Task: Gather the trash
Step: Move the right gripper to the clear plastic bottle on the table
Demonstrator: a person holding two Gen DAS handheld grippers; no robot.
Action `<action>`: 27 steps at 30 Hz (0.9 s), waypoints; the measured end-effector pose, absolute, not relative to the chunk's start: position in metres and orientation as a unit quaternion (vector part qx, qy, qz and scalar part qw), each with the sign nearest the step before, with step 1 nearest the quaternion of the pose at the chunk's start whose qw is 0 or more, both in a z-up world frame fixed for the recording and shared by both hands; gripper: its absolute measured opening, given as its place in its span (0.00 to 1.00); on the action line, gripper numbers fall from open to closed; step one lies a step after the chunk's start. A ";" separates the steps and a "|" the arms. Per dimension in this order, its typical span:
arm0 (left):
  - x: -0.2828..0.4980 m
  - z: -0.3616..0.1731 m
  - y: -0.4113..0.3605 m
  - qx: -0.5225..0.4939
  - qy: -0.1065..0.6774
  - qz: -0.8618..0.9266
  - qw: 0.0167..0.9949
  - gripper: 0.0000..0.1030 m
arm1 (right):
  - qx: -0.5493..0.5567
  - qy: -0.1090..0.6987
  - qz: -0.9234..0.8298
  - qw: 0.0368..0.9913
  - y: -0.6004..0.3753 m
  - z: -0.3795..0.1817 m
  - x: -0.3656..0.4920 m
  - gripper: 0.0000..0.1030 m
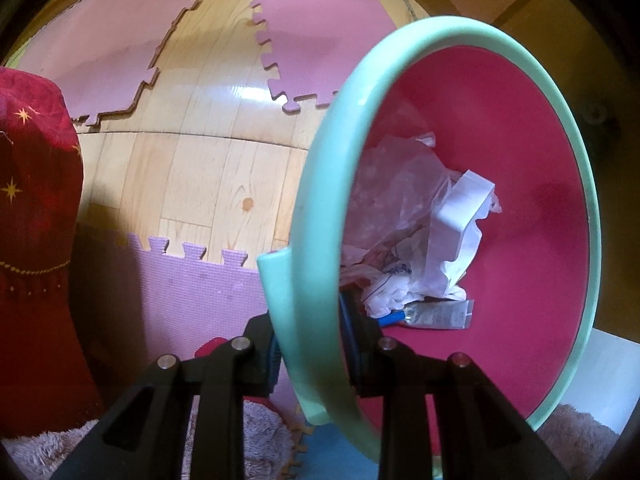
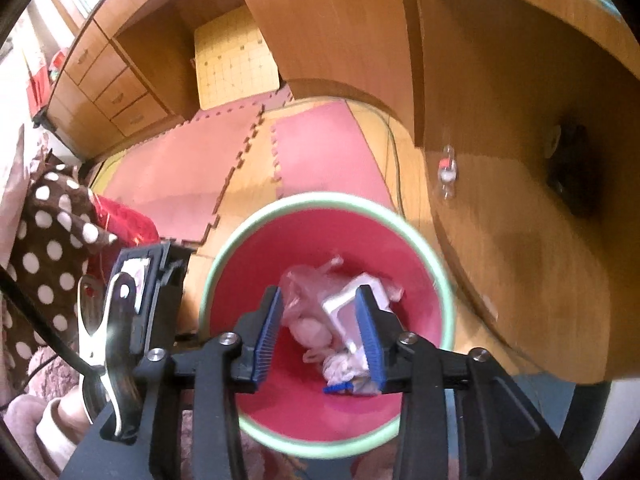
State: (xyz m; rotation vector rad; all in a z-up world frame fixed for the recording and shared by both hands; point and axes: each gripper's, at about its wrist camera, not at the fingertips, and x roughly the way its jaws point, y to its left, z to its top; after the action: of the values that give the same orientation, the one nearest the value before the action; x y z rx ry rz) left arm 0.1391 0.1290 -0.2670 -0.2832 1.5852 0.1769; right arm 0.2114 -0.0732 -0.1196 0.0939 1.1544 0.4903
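Observation:
A pink trash bin with a mint-green rim fills the right of the left wrist view. My left gripper is shut on that rim and holds the bin tilted. Inside lie crumpled white paper, clear plastic wrap and a silver tube. In the right wrist view the bin is seen from above with the same trash at its bottom. My right gripper is open and empty above the bin's mouth.
Pink foam puzzle mats lie on the wooden floor. A red cushion is at the left. A polka-dot fabric and wooden cabinets show in the right wrist view; a small bottle lies on a wooden surface.

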 end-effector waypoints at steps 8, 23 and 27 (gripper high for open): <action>0.140 -0.267 0.133 -0.140 0.705 0.071 0.691 0.26 | 0.044 0.536 0.200 0.819 -0.091 -0.122 0.246 0.40; 0.140 -0.274 0.142 -0.148 0.709 0.074 0.686 0.25 | -0.045 0.564 0.155 0.810 -0.077 -0.176 0.347 0.41; 0.140 -0.274 0.141 -0.147 0.709 0.074 0.686 0.25 | -0.049 0.569 0.139 0.809 -0.078 -0.196 0.375 0.41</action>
State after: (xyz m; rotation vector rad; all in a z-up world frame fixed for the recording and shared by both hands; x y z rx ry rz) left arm 0.1403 0.1413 -0.2744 -0.3282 1.5879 0.1663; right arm 0.3747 -0.0780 -0.1957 -0.1041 1.2166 0.2971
